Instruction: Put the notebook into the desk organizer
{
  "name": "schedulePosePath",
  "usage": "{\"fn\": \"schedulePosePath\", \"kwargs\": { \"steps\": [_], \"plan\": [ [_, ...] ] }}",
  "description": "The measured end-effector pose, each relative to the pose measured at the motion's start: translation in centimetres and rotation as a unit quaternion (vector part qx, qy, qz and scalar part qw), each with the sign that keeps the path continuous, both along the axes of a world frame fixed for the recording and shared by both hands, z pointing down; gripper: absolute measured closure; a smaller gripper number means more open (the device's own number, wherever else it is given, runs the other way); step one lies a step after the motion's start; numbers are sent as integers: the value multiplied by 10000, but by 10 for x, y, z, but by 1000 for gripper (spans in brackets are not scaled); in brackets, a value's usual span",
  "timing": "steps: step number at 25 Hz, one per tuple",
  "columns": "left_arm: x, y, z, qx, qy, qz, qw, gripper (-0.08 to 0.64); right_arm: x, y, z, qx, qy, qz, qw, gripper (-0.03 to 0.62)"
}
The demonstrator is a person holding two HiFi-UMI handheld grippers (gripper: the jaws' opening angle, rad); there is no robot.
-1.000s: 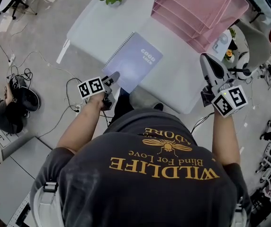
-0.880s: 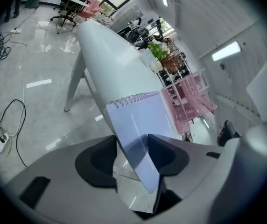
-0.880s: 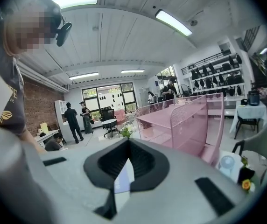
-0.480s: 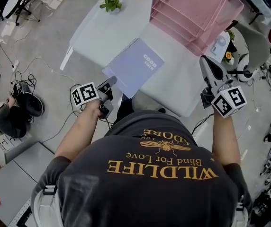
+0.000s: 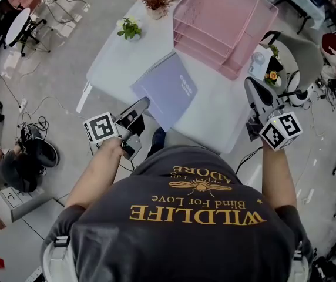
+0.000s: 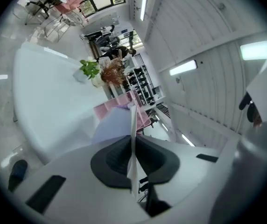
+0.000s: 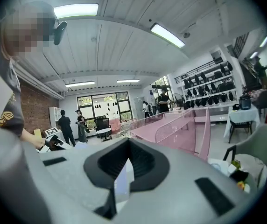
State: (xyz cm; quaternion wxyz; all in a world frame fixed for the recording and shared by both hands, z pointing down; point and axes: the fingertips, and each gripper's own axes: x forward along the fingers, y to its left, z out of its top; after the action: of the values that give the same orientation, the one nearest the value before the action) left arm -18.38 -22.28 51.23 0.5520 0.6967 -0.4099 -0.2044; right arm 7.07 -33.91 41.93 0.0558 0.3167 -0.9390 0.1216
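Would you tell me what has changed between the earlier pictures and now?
The left gripper has just closed its jaws on the notebook at its near edge and risen, lifting that edge off the table. The right gripper stayed off to the side; the pink desk organizer is unmoved.

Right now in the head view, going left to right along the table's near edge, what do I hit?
left gripper (jaws just closed on the notebook's corner) → notebook → right gripper. Organizer skipped: it overlaps the notebook and the right gripper.
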Motion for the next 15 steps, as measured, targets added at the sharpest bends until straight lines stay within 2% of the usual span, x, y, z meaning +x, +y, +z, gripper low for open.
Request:
{"fn": "schedulePosePath", "kwargs": {
  "steps": [3, 8, 15],
  "plan": [
    [11, -12, -40, 325, 89, 126, 9994, 532, 13, -1, -9, 80, -45, 148, 9998, 592],
    [19, -36, -109, 990, -40, 344, 9945, 532, 34, -6, -22, 221, -154, 400, 9988, 592],
    [45, -77, -211, 2095, -259, 682, 9751, 532, 60, -12, -39, 373, -238, 651, 9969, 592]
  ]
}}
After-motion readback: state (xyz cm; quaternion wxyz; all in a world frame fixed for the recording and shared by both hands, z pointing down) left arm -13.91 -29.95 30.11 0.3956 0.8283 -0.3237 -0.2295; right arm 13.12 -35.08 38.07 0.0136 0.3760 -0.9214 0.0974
